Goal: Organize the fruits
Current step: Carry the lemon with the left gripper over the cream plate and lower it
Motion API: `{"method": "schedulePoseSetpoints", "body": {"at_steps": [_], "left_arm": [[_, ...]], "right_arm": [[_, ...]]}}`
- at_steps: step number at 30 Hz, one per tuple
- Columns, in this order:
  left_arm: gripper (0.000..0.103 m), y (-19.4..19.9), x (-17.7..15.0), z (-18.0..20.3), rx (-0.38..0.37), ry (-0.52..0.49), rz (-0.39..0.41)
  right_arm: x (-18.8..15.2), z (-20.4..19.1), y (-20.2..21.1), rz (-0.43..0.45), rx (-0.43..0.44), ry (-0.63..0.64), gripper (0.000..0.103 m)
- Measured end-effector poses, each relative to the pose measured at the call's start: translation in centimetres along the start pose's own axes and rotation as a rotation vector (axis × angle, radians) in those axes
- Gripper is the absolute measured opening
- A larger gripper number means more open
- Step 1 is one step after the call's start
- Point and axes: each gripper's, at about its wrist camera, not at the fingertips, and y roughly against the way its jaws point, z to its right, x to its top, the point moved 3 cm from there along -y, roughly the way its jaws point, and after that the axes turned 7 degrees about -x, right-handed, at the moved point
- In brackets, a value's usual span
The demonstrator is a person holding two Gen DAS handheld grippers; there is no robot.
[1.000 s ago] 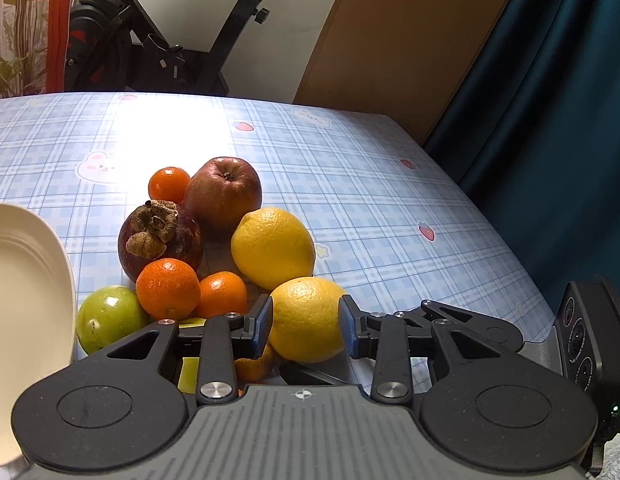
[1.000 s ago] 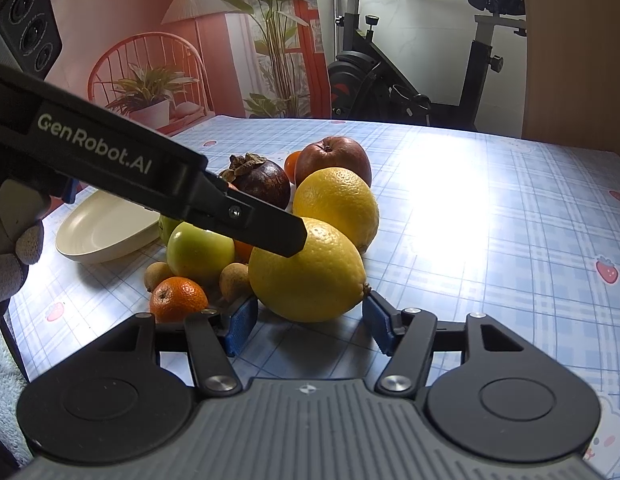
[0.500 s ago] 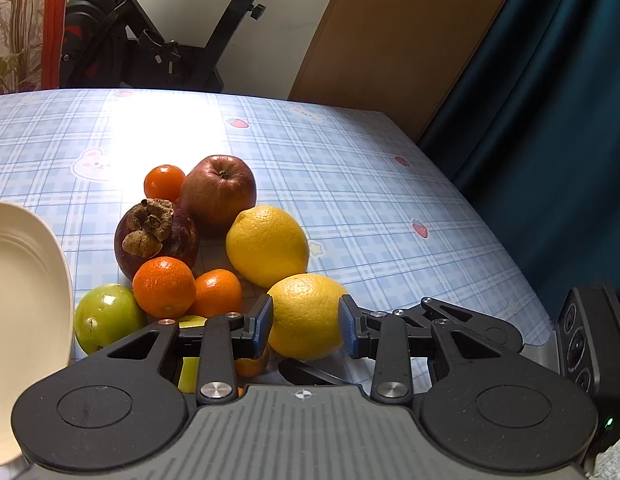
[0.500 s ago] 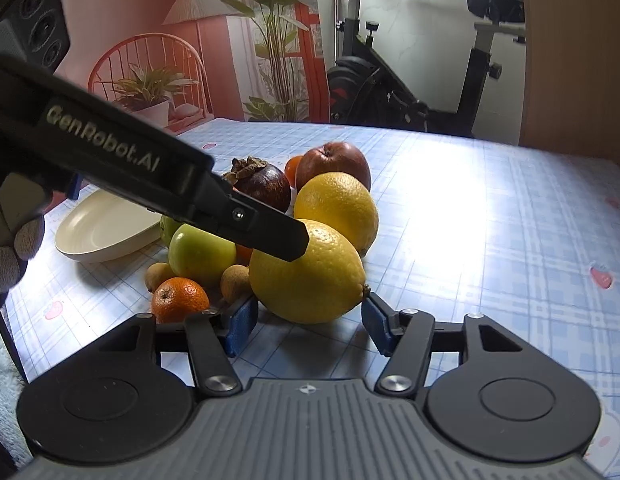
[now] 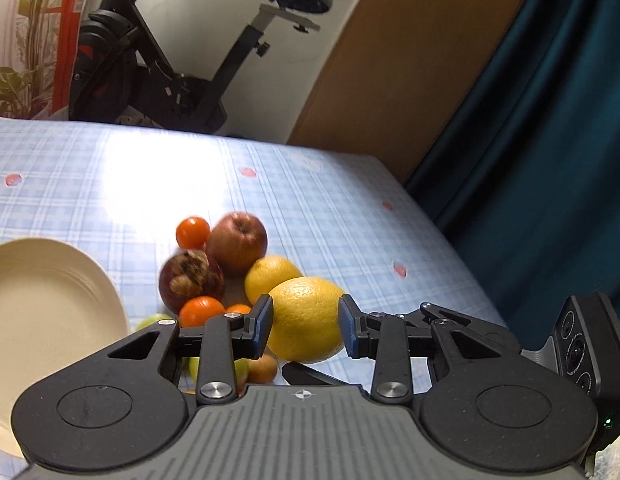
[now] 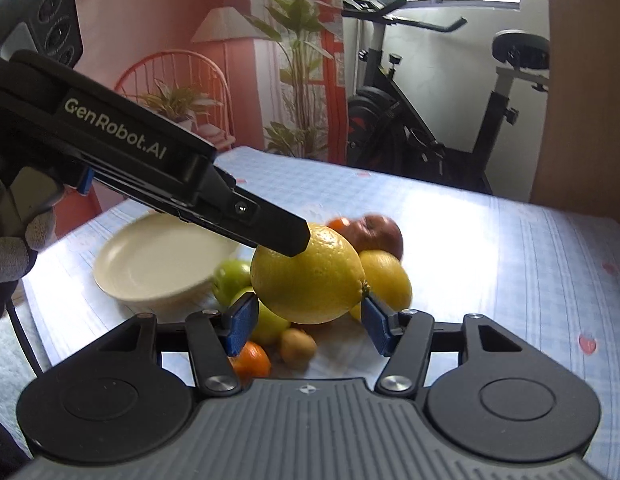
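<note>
I had the big lemon (image 5: pixel 306 320) pinched between the blue pads of my left gripper (image 5: pixel 305 327), and it looked lifted clear of the pile. My right gripper (image 6: pixel 308 322) was spread, its pads flanking the same lemon (image 6: pixel 310 274) from below, though I could not tell whether they touched it. At ten o'clock from the lemon sat the rest of the heap: a second lemon (image 5: pixel 272 276), mangosteen (image 5: pixel 191 280), red apple (image 5: pixel 238 242), mandarins (image 5: pixel 193 232) and a green apple (image 6: pixel 231 280). At nine o'clock the cream plate (image 5: pixel 50 300) held nothing. So I judged the job barely begun: first fruit in hand, everything else waiting.
</note>
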Motion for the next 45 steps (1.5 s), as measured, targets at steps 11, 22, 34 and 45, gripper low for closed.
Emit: {"method": "schedulePoseSetpoints", "body": {"at_steps": [11,22,34,45], "left_arm": [[0.038,6.3,3.3,-2.3,0.049,-0.031,0.096],[0.038,9.1,3.3,-12.6,0.099,0.138,0.056],[0.039,7.9,2.7,-18.9,0.153,0.217,0.016],[0.039,6.8,2.5,-22.0,0.174,0.254,0.006]], "right_arm": [[5.9,-4.4,-1.5,0.061,0.063,0.123,0.06],[5.5,-11.3,-10.3,0.02,0.175,0.262,0.059],[5.8,-13.6,-18.9,-0.099,0.184,0.319,0.059],[5.2,-15.0,-21.4,-0.133,0.185,0.383,0.058]]}}
